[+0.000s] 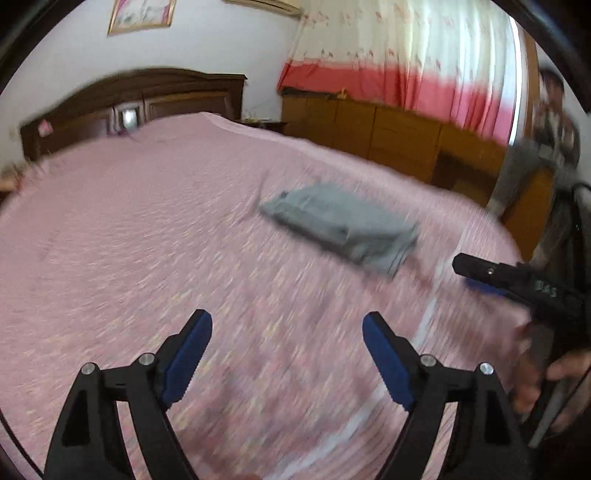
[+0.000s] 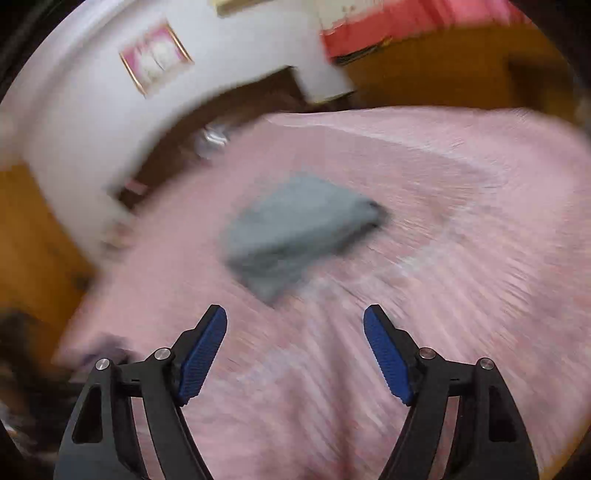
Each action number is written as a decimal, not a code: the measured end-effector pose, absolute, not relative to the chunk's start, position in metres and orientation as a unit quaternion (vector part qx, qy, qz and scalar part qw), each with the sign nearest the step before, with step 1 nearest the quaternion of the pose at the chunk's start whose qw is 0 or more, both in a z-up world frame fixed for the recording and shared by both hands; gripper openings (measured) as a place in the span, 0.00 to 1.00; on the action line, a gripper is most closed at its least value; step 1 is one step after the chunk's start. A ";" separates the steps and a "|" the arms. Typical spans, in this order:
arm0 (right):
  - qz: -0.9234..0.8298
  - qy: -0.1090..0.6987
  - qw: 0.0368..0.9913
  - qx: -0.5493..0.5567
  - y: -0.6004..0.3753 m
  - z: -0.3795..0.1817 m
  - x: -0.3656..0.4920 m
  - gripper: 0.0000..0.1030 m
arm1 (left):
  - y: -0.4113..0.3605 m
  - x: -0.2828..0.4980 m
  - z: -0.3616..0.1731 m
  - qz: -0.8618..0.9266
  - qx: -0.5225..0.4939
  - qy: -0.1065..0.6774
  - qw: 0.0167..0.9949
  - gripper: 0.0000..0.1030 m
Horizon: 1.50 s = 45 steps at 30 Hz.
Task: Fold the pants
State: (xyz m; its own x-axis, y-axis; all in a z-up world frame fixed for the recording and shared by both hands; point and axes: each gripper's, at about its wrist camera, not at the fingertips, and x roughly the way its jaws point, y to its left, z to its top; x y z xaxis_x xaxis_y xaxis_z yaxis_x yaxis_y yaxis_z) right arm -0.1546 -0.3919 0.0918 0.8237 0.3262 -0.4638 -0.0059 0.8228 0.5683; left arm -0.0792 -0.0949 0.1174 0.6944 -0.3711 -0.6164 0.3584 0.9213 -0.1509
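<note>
Pink quilted bedspread [image 1: 147, 240] covers the whole bed, and both views are smeared by motion blur. In the left wrist view, a dark wooden headboard [image 1: 129, 96] stands at the bed's far left end, with a framed picture [image 1: 142, 14] on the wall above it. The left gripper [image 1: 287, 328] hovers over bare bedspread near the bed's near edge, its jaws spread wide with nothing between the blue pads [image 1: 188, 362]. Beyond it and to the right, the grey pants [image 1: 341, 227] lie folded into a compact rectangular bundle on the bedspread, toward the bed's right edge and well apart from the left gripper. Further right, the right gripper [image 1: 480, 275] shows side-on, close to the bundle's near right corner but not touching it. Orange-brown wooden cabinets [image 1: 388, 136] run along the wall past the bed's right edge, under a white and red curtain [image 1: 388, 62].

In the right wrist view, the folded pants [image 2: 299, 232] lie ahead of the right gripper [image 2: 295, 325], whose jaws are likewise spread and hold nothing.
</note>
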 end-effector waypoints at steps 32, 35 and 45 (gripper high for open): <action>-0.015 0.411 0.905 0.104 -0.328 0.058 -0.120 0.52 | -0.166 -0.037 0.069 -0.141 0.035 0.416 0.898 0.84; -0.024 0.388 0.920 0.045 -0.313 0.041 -0.126 0.55 | -0.164 -0.045 0.056 -0.151 0.043 0.420 0.894 0.86; -0.026 0.363 0.931 0.022 -0.306 0.028 -0.119 0.59 | -0.172 -0.053 0.051 -0.147 0.054 0.399 0.903 0.91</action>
